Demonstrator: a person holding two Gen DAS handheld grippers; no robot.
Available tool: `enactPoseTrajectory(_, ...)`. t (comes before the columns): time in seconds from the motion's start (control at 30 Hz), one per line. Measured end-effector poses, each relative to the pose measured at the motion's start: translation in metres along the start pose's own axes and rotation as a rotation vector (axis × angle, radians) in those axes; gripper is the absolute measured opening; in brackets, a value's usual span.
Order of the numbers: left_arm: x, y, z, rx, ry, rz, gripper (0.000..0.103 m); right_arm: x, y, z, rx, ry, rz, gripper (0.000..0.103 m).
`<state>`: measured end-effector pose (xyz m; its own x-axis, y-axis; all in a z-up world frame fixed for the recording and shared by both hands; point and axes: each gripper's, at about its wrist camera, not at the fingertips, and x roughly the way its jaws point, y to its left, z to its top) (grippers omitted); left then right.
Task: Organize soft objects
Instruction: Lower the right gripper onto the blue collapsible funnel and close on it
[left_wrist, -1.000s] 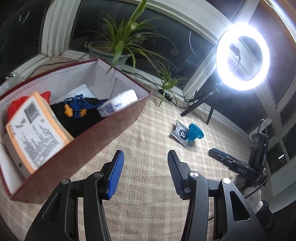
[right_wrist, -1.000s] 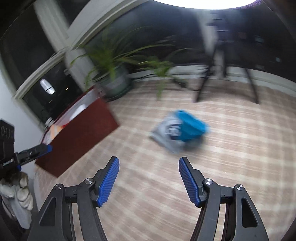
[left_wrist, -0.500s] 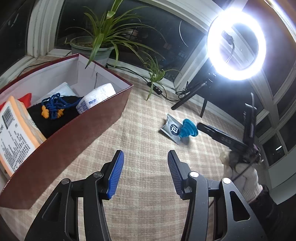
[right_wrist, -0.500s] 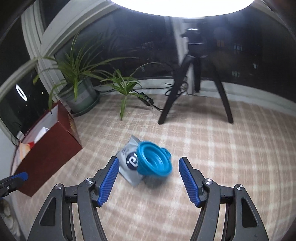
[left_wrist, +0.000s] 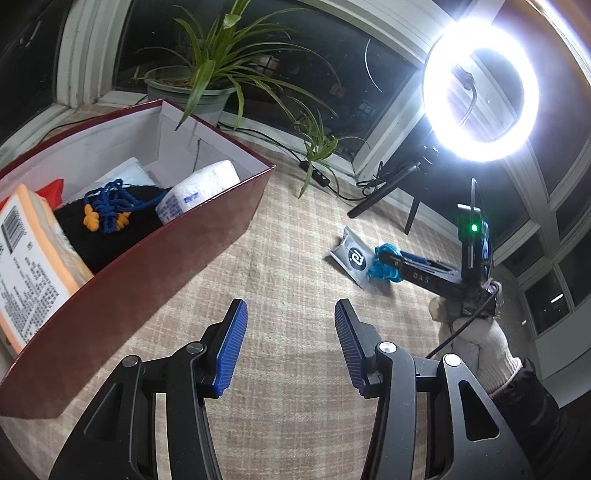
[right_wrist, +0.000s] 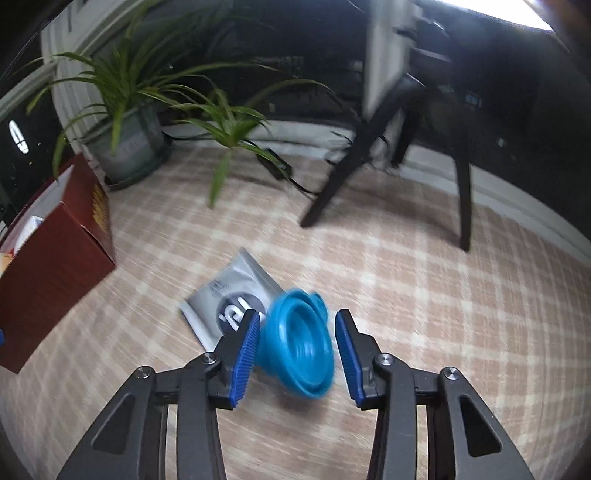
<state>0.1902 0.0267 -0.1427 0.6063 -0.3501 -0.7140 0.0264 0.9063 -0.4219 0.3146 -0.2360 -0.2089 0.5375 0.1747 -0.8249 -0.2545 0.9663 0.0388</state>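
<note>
A blue collapsible silicone funnel (right_wrist: 299, 354) lies on the checked cloth, on the edge of a grey foil packet (right_wrist: 229, 295). My right gripper (right_wrist: 295, 350) is open, its jaws on either side of the funnel with a gap on the right. In the left wrist view the funnel (left_wrist: 384, 266) and packet (left_wrist: 351, 254) lie far right, with the right gripper at them. My left gripper (left_wrist: 288, 350) is open and empty over the cloth beside the dark red box (left_wrist: 155, 273), which holds a wrapped sponge, a black cloth, blue cord and a white roll.
A potted spider plant (left_wrist: 192, 88) stands behind the box. A ring light (left_wrist: 480, 92) on a black tripod (right_wrist: 369, 155) stands at the back right with cables on the floor. Checked cloth (left_wrist: 295, 258) lies between box and funnel.
My right gripper has moved forward and down until its jaws straddle the funnel. My left gripper has drifted slightly, still open beside the box.
</note>
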Motion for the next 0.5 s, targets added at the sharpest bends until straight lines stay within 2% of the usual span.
enactPoseTrajectory(0.2, 0.023, -0.018, 0.01, 0.042, 0.035, -0.04, 0.048, -0.011, -0.027, -0.017, 0.036, -0.001, 0.046, 0.038)
enactPoseTrajectory(0.3, 0.047, -0.034, 0.017, 0.072, 0.064, -0.065, 0.048, -0.017, -0.032, -0.022, 0.032, -0.006, 0.057, 0.038)
enactPoseTrajectory(0.5, 0.1, -0.062, 0.027, 0.189, 0.113, -0.065, 0.048, -0.022, -0.036, -0.027, 0.012, -0.012, 0.087, 0.038)
